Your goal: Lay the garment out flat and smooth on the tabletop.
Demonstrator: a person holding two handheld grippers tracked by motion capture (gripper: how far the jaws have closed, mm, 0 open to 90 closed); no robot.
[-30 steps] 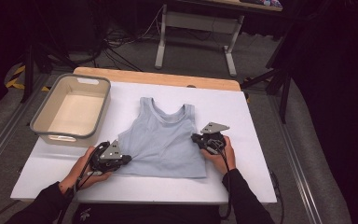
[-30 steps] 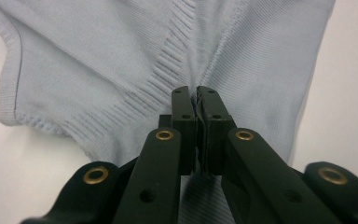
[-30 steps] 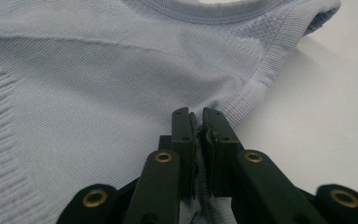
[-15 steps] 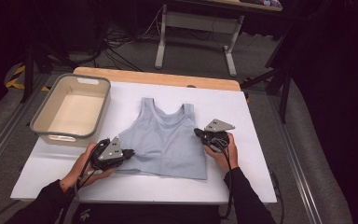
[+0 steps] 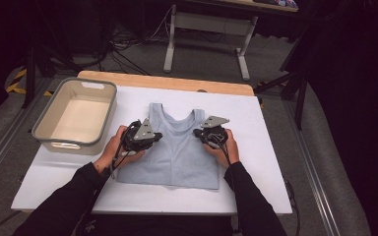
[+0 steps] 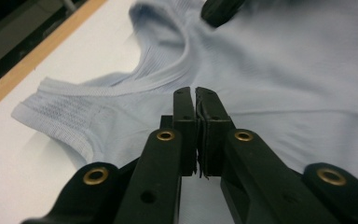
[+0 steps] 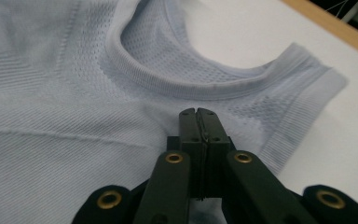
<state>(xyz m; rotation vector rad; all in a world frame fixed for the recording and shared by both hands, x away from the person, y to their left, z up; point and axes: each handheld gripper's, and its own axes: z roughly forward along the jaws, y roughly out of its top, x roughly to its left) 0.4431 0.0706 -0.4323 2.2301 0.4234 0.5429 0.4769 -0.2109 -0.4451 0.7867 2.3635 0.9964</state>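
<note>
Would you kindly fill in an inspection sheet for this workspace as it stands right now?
Surface: white tabletop with a wooden strip along its far edge.
Job's things: pale blue tank top lying flat, straps toward the far side.
Clutter: beige tub at the left, nothing seen inside.
Grippers: left tool and right tool both shut, over the top's armhole areas; whether fabric is pinched cannot be told.
Cables: one trails from each tool; more lie on the floor beyond.
Surroundings: dark room, metal stand behind.

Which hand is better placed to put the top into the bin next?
Left. The left gripper is on the top's bin side; the right gripper works the far side.
</note>
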